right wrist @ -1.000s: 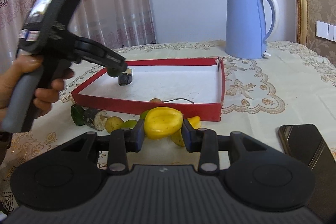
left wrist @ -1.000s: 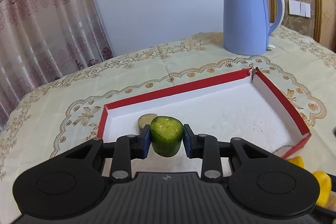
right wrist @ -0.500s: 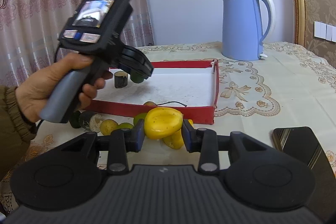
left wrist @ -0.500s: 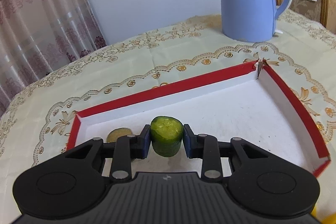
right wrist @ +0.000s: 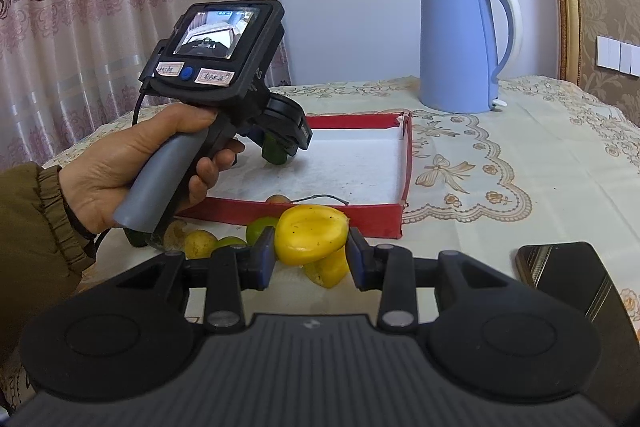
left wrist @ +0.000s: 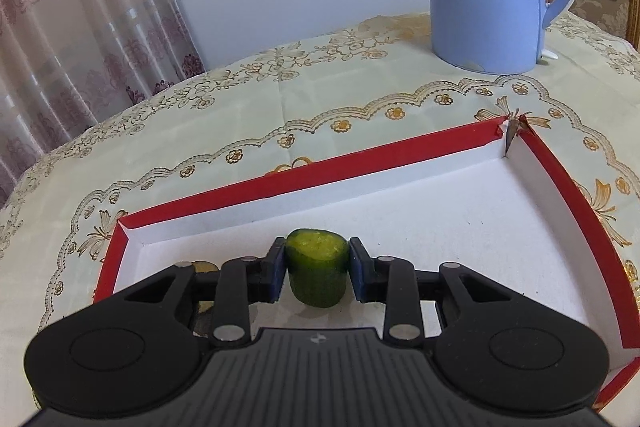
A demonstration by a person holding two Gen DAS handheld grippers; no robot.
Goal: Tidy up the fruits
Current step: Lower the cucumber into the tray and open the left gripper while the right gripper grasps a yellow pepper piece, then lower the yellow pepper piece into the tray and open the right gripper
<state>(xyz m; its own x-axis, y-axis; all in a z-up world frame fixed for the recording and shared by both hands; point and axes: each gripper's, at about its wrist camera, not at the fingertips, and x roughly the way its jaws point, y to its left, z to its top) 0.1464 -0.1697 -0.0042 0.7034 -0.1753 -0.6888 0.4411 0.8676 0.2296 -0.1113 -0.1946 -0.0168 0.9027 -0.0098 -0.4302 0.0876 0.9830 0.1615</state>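
Between the left gripper's (left wrist: 317, 269) clenched pads sits the cucumber chunk (left wrist: 317, 273), above the red tray's (left wrist: 560, 175) seven-o'clock corner; right gripper (right wrist: 311, 254) grasps yellow fruit (right wrist: 310, 235).

so the tray (right wrist: 394, 223) sits on the surface (right wrist: 560, 163) just past the right fingers (right wrist: 358, 259), kettle (right wrist: 460, 43) behind it, phone (right wrist: 568, 271) off to their right

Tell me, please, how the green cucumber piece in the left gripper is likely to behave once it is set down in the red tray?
The cucumber piece is a short cylinder with a flat cut top, so stood on end it should probably stay put; on its side it would likely roll across the red tray. It looks firm, undented between the left gripper pads. Its glossy skin may be somewhat slippery.
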